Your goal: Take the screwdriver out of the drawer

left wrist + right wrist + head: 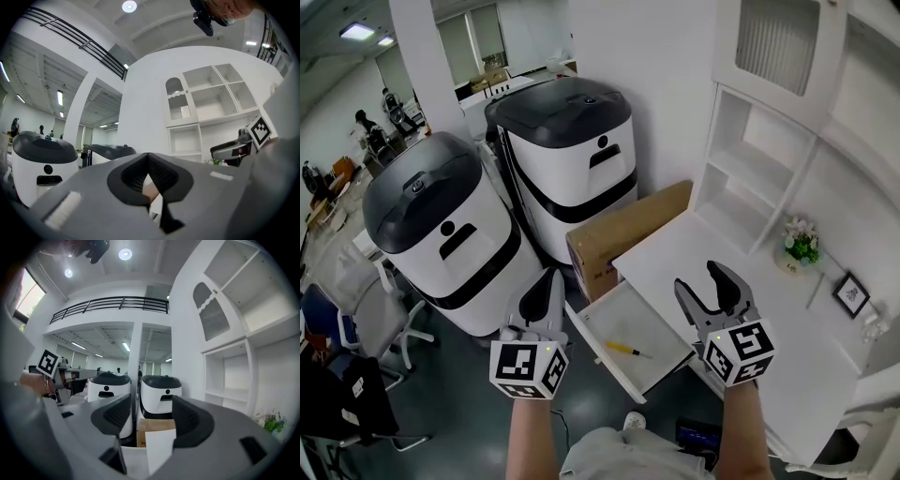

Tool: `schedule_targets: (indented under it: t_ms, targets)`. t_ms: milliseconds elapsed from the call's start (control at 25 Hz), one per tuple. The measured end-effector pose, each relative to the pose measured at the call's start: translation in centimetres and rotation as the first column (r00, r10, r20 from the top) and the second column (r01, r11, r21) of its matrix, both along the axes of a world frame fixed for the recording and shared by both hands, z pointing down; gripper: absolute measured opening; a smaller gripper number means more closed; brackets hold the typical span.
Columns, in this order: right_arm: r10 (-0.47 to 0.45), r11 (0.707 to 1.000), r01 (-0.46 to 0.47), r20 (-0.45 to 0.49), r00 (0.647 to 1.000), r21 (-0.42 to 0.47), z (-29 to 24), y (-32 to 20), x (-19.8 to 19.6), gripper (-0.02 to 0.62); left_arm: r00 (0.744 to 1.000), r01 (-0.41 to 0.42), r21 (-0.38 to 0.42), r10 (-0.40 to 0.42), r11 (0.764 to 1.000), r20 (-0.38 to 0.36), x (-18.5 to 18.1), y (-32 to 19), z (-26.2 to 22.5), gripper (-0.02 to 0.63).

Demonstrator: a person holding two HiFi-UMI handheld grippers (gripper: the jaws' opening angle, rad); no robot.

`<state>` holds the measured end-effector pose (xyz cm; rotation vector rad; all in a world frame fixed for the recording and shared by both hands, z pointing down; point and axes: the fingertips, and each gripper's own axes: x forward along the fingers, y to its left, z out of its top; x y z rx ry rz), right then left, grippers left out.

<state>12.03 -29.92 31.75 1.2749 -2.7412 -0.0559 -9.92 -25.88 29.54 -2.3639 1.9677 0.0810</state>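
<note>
A white drawer [654,322] stands pulled out from under the white desk [787,328]. On its floor lies the screwdriver [624,350], with a yellow handle and a thin shaft. My left gripper [547,284] hovers just left of the drawer with its jaws together and nothing held; the left gripper view shows its tips [148,159] meeting. My right gripper [713,287] hangs over the desk edge to the right of the drawer. Its jaws stand wide apart and empty, as the right gripper view [151,416] confirms. Neither gripper touches the screwdriver.
A cardboard box [623,234] sits behind the drawer, beside two white-and-black machines [441,234] [572,159]. A white shelf unit [750,178] rises at the desk's back. A small potted plant [800,246] and a picture frame [850,294] stand on the desk. Office chairs [356,309] are at the left.
</note>
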Motion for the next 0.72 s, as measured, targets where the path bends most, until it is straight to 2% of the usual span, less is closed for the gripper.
schedule_targets:
  t_ms: [400, 720]
  targets:
    - [-0.033, 0.996, 0.030, -0.044, 0.998, -0.079, 4.0, -1.7, -2.8, 0.253, 1.000, 0.024, -0.072, -0.025, 0.997, -0.007, -2.5, -1.8, 3.2, 0.002]
    - [-0.057, 0.980, 0.040, -0.078, 0.995, -0.196, 9.4, -1.7, -5.3, 0.253, 0.997, 0.059, -0.187, -0.066, 0.981, -0.033, -5.9, -1.7, 8.2, 0.002]
